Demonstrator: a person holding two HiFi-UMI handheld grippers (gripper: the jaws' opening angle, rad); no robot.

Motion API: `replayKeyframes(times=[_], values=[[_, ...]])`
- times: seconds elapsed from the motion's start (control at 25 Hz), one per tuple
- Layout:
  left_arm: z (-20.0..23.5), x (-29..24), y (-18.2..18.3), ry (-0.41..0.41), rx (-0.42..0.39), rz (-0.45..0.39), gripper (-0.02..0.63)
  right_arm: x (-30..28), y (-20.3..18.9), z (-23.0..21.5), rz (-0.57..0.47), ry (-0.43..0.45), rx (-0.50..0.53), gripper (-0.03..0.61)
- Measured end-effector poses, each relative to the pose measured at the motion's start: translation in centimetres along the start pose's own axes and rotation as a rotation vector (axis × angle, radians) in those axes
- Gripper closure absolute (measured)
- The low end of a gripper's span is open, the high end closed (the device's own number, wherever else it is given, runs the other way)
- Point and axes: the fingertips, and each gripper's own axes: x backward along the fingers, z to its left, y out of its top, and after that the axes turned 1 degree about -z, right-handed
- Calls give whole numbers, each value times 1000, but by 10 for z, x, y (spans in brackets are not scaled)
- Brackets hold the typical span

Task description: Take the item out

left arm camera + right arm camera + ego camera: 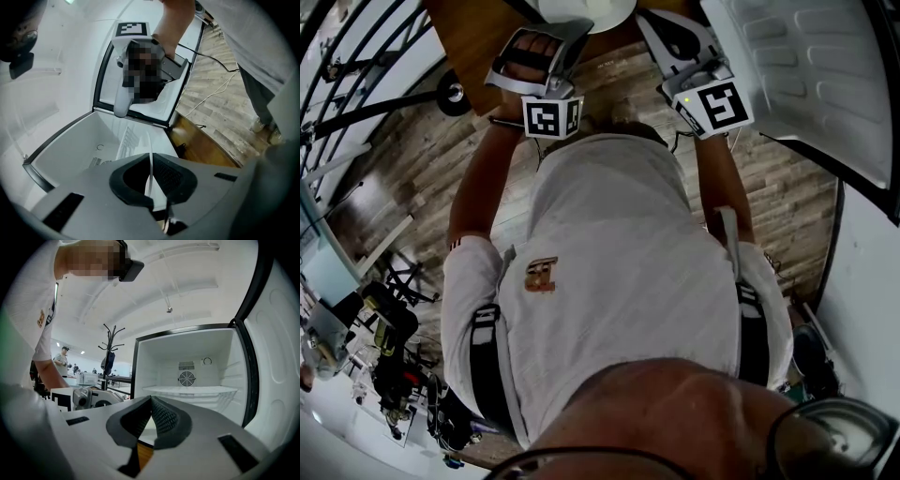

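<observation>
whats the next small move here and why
Probably pull the left tongs back from the fridge, which shows nothing inside: they look shut on a thin white item seen edge-on. The right tongs are shut, empty.

Person was recorded from above, in a white shirt point(609, 253) crossed by dark harness straps point(487, 361). Both forearms were held forward. The left gripper point(539, 66) was grasped by a hand point(530, 49), its marker cube point(551, 117) turned up to the camera. The right gripper point(689, 66) was carried just beside it, with a second cube point(719, 105) also shown. Claw tips could not be made out. Plank floor point(787, 187) was noted beneath, a brown cabinet top point(478, 37) ahead to the left, and a white moulded door point(806, 66) at the right.
</observation>
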Motion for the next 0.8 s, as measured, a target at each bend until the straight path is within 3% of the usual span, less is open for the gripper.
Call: replayKeyframes(times=[0.8], values=[[36,45,1,45,-85,-80,586,1,17,32,0,-34,9,546]])
